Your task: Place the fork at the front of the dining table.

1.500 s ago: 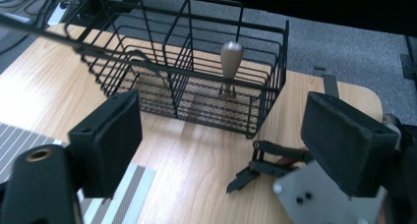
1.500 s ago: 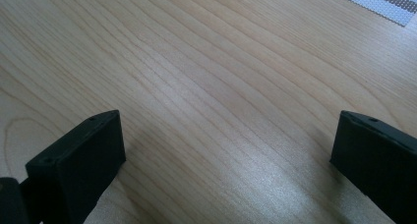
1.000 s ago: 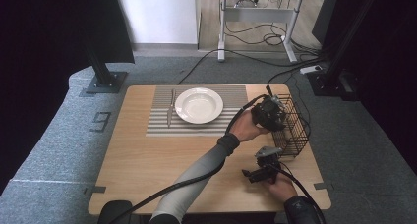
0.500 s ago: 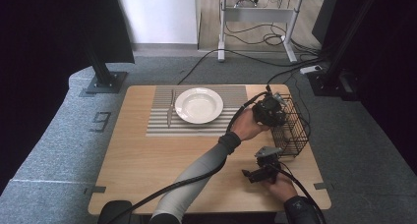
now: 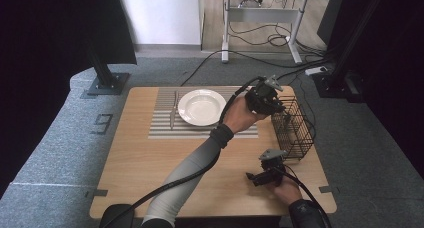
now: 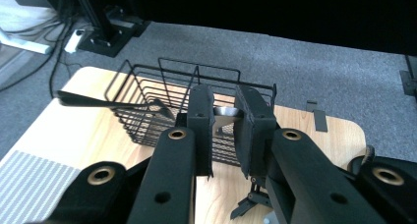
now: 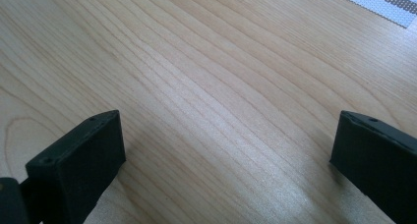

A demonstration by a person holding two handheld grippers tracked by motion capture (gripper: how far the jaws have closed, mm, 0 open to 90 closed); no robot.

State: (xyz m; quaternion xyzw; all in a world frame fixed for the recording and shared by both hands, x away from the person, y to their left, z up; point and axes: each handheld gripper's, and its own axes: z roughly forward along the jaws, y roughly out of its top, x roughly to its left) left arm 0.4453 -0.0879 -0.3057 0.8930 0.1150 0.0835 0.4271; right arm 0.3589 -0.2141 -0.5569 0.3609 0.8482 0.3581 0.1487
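Note:
A black wire basket [image 5: 292,128] stands at the table's right side. My left gripper [image 5: 276,109] hangs over its near-left rim, pointing down into it. In the left gripper view the left gripper [image 6: 223,100] is shut on the end of a silver metal utensil [image 6: 224,115], whose lower part is hidden behind the jaws. My right gripper [image 5: 253,178] rests low at the table's front right. In the right gripper view the right gripper [image 7: 226,155] stands wide open over bare wood with nothing between its jaws.
A white plate [image 5: 201,106] sits on a grey striped placemat [image 5: 162,128], with a silver utensil [image 5: 173,110] to its left. A dark flat bar [image 6: 88,101] sticks out from the basket's rim. The wooden table [image 5: 150,173] ends close behind the basket.
My left gripper has risen from the basket's rim and drawn slightly toward the plate, with the silver utensil in its jaws. The right gripper has stayed where it was.

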